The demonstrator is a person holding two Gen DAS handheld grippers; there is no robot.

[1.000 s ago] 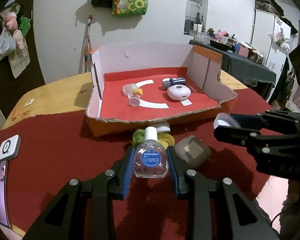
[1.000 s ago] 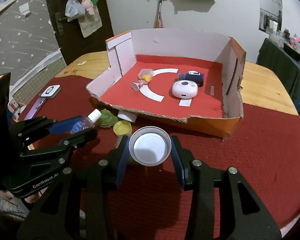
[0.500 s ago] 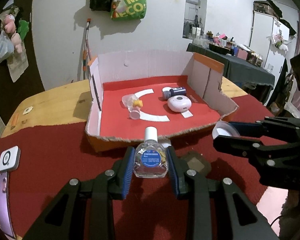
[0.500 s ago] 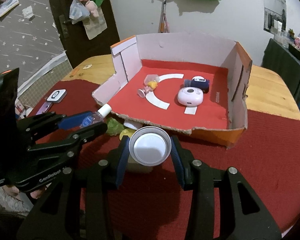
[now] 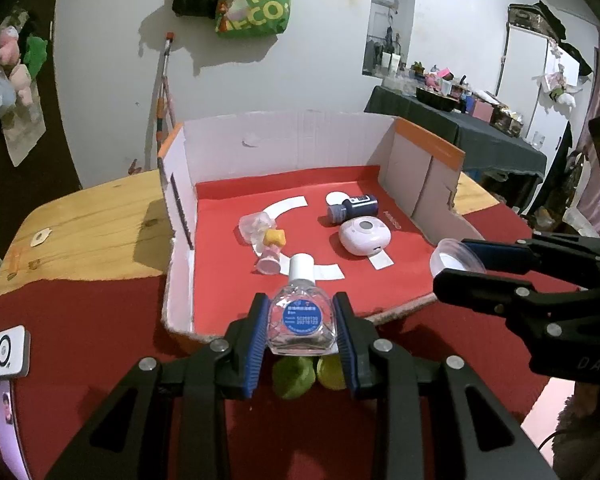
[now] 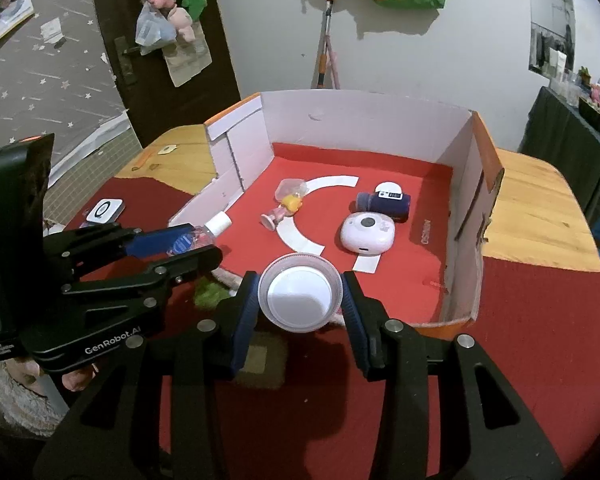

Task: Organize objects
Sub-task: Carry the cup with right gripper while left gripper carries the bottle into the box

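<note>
Both tongs have advanced over the box [image 5: 284, 148], left [image 5: 302, 322] clamping the bottle [image 5: 301, 312], right [image 6: 300, 298] the lid [image 6: 300, 293].

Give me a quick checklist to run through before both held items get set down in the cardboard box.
1. Left tool shut on the clear dropper bottle with white cap: ok.
2. Right tool shut on the round white lidded jar: ok.
3. Bare red floor at the near edge of the open cardboard box: ok.
4. Bottle past the box's torn front edge: cannot tell.
5. Clear of the pale pink round device and dark blue cylinder: ok.
</note>
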